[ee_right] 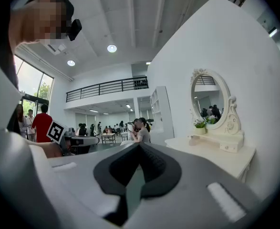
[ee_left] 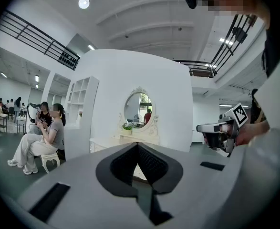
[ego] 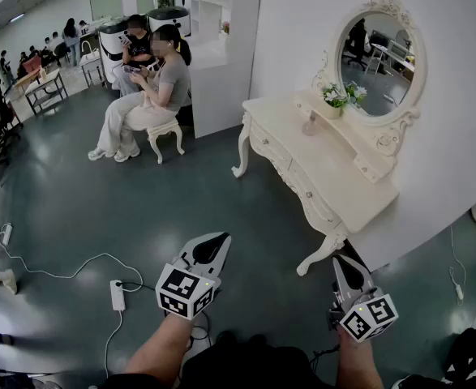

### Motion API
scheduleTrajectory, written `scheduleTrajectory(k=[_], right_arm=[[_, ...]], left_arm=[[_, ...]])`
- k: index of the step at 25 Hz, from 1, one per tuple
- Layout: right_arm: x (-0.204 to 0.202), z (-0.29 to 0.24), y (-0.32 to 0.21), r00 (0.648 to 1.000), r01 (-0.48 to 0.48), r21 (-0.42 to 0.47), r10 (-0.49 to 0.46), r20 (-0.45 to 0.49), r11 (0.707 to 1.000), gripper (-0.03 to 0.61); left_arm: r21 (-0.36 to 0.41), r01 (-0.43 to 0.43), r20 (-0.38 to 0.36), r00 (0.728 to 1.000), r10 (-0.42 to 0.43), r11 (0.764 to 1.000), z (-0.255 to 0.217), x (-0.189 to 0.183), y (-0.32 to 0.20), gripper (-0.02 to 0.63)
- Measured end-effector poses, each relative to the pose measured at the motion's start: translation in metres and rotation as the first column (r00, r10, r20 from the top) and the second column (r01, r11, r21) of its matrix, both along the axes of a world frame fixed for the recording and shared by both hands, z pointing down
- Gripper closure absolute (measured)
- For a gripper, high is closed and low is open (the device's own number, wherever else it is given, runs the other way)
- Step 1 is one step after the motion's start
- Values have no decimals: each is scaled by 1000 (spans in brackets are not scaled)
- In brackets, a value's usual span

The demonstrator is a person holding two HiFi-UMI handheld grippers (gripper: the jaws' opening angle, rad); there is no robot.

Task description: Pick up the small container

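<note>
We stand on a broad dark grey-green floor (ego: 140, 209), facing a tall white wall (ego: 448, 160). Against that wall is a cream carved dressing table (ego: 335, 177) with curved legs and a raised back shelf. An oval mirror (ego: 379, 63) in an ornate cream frame rises from the shelf.

Well apart from the table, to its left, two seated people (ego: 152, 96) sit close together, one of them on a white stool (ego: 166, 132) with curved legs.

Nearest to us, low in the head view, we hold the left gripper (ego: 215, 243) and the right gripper (ego: 347, 267), each with its marker cube toward us. Both point toward the table and are well short of it. In the left gripper view the dark jaws are clenched, tips meeting, with nothing between them (ee_left: 138, 147). The right gripper view shows the same: its jaws are pressed together at the tip and empty (ee_right: 139, 147).

A white power strip (ego: 117, 295) lies on the floor left of the left gripper, with a white cable trailing from it.

A pot of white flowers (ego: 335, 102) stands on the back shelf in front of the mirror. The small pale container (ego: 310, 125) stands on the tabletop just below that shelf, near the pot and far from both grippers.
</note>
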State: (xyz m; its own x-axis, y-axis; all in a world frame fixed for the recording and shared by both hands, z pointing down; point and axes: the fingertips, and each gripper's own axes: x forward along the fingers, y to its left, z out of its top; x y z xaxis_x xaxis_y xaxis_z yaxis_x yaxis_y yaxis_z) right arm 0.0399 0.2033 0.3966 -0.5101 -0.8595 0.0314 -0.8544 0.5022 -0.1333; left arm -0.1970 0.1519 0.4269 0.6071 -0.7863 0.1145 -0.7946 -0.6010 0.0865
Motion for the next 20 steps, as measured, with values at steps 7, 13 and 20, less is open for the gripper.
scheduleTrajectory(k=[7,13,20], right_arm=[[21,-11,9,1000,-5,35,4,20,999,571],[35,-14,8,999,22,48,-24,34,999,571],[76,-15,4,985,5,18,-8,171,1000,569]], left_arm=[[41,-32,15,999,32,999,-23,42,6,611],[41,-2,28,1000,1,999,-25,59,3,611],[23,32,32,999,-33,999,-20,82,1,611]])
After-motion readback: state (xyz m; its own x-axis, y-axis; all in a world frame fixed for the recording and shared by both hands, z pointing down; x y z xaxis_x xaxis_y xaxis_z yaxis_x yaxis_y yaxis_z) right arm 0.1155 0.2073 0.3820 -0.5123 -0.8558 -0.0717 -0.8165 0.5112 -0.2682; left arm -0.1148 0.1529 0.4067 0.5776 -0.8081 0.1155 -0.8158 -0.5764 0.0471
